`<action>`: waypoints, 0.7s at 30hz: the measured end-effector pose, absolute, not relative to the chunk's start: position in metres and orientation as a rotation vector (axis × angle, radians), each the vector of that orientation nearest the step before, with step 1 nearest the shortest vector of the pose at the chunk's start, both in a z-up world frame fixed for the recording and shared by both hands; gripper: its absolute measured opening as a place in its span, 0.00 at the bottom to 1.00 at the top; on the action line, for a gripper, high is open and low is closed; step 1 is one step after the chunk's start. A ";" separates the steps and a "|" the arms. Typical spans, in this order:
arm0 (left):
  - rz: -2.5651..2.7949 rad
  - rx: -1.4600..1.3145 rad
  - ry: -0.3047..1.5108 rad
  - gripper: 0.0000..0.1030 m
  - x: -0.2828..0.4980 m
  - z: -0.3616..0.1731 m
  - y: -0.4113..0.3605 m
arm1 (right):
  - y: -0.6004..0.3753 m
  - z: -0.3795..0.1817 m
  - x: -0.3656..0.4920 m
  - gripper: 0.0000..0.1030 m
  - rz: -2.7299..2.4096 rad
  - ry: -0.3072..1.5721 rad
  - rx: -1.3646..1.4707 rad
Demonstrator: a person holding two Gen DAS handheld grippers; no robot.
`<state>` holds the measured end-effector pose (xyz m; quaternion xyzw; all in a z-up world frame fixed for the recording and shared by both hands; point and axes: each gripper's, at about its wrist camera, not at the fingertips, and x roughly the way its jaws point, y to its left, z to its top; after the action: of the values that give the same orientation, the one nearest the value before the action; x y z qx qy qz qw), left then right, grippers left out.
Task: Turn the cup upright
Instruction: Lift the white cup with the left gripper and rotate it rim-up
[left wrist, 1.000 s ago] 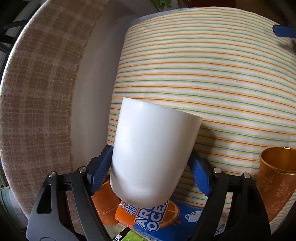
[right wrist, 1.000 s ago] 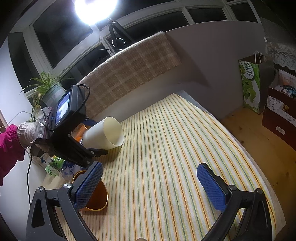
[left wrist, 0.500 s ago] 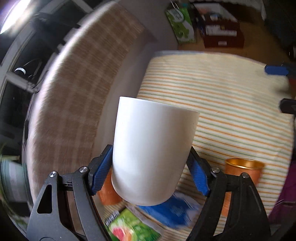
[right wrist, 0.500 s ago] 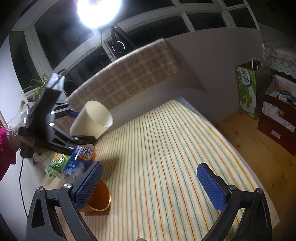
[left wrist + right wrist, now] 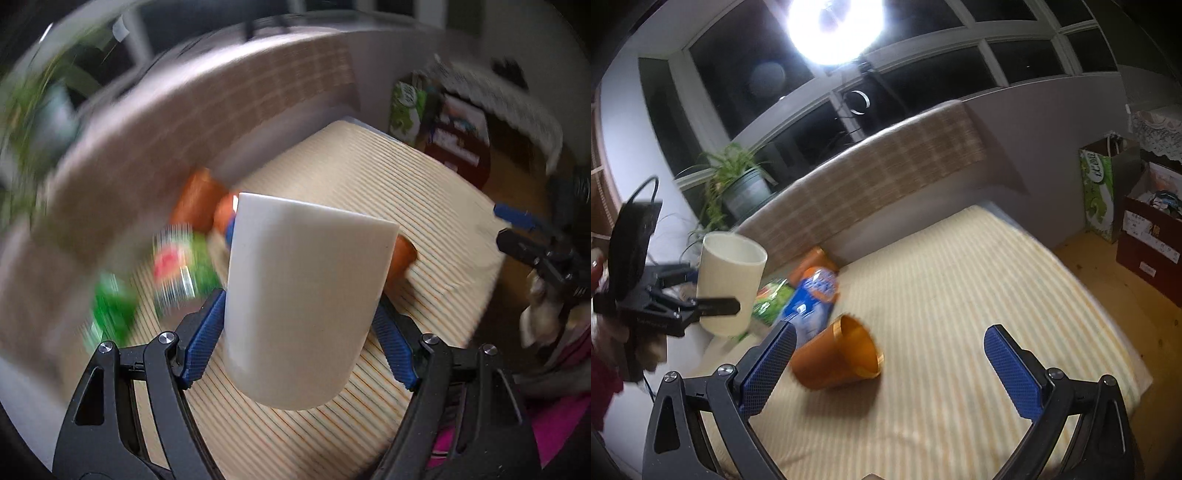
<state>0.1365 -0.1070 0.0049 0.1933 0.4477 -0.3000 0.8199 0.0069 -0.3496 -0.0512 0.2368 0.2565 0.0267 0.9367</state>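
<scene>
My left gripper (image 5: 299, 332) is shut on a plain white cup (image 5: 303, 299), its blue pads pressed on both sides. In the right wrist view the cup (image 5: 729, 284) is upright, mouth up, held in the air over the left edge of the striped mat (image 5: 960, 332). My right gripper (image 5: 890, 362) is open and empty, low over the mat. An orange metal cup (image 5: 838, 358) lies on its side on the mat, just beyond the right gripper's left finger.
Snack packets lie at the mat's far left: a blue and orange one (image 5: 812, 295), a green one (image 5: 772, 299) and an orange one (image 5: 810, 260). A checked cushion (image 5: 868, 184) backs the mat. A potted plant (image 5: 738, 184) stands behind. Bags and boxes (image 5: 1145, 206) stand on the floor at right.
My left gripper has turned the white cup from tilted sideways to upright and lifted it. The right gripper's view has shifted down toward the orange cup.
</scene>
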 end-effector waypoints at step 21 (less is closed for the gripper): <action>-0.497 -0.317 1.187 0.77 0.111 -0.096 -0.004 | -0.281 -0.057 -0.030 1.00 0.161 0.610 0.410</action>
<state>0.1107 -0.0040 -0.0959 -0.1470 0.5510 -0.2306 0.7884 -0.0301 -0.2814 -0.0567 0.2001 0.2979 0.0788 0.9300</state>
